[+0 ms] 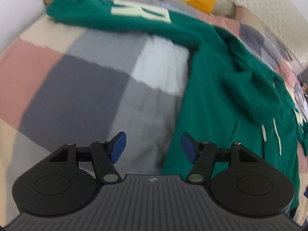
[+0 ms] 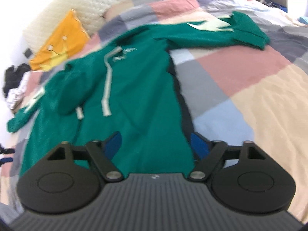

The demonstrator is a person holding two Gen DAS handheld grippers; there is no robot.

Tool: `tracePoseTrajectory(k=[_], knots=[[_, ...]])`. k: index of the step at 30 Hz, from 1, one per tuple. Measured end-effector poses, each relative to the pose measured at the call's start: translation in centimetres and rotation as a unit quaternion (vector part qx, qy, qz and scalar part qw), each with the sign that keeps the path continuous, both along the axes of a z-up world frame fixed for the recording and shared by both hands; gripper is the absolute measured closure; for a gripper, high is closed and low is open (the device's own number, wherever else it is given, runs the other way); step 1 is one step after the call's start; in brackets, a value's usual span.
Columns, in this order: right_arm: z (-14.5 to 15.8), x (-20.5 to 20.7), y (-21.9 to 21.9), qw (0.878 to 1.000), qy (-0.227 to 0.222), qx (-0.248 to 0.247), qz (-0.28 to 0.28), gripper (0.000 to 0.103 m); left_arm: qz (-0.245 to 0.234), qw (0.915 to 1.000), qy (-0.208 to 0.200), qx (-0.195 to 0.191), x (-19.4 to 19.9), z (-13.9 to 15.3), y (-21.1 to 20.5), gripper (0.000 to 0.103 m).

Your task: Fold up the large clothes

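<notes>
Though blurred, green hoodie (image 2: 134, 88) bears pale lettering (image 1: 141, 10).

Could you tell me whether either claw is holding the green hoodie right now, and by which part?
Nothing is held: left claw and right claw are open above the hoodie.

Your bed (image 2: 240, 73): patchwork quilt in pink, grey, beige blocks | green hoodie (image 2: 134, 100) spread flat on it, one sleeve (image 2: 211, 34) flung wide | yellow garment (image 2: 61, 40) near the headboard end
</notes>
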State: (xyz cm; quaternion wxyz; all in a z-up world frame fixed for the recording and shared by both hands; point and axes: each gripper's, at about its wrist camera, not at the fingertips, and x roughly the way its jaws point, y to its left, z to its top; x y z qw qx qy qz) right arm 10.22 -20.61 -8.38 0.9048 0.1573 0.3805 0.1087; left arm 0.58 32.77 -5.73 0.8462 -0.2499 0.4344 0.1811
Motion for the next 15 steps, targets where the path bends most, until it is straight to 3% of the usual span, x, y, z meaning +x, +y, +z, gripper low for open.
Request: tracePoseTrajectory(k=[6,9,12,15], knots=[[-2.7,1.6,-1.0,0.998,0.057,0.021,-0.033,0.022,-0.034,0.9992,0.018,-0.012,0.2,-2.4,-0.2,0.035],[-3.6,2.0,-1.4,0.996,0.074,0.019,-0.047,0.022,-0.051,0.9976,0.014,-0.045,0.5,-3.7,0.1,0.035],[-4.9,2.5,-1.9,0.991,0.101,0.073,-0.045,0.020,-0.079,0.9948,0.019,-0.062,1.2,-4.7,-0.4,0.035],[-5.5,2.6,-1.9,0.987,0.111,0.101,-0.052,0.020,-0.100,0.9935,0.044,-0.032,1.7,-5.4,-1.8,0.038]])
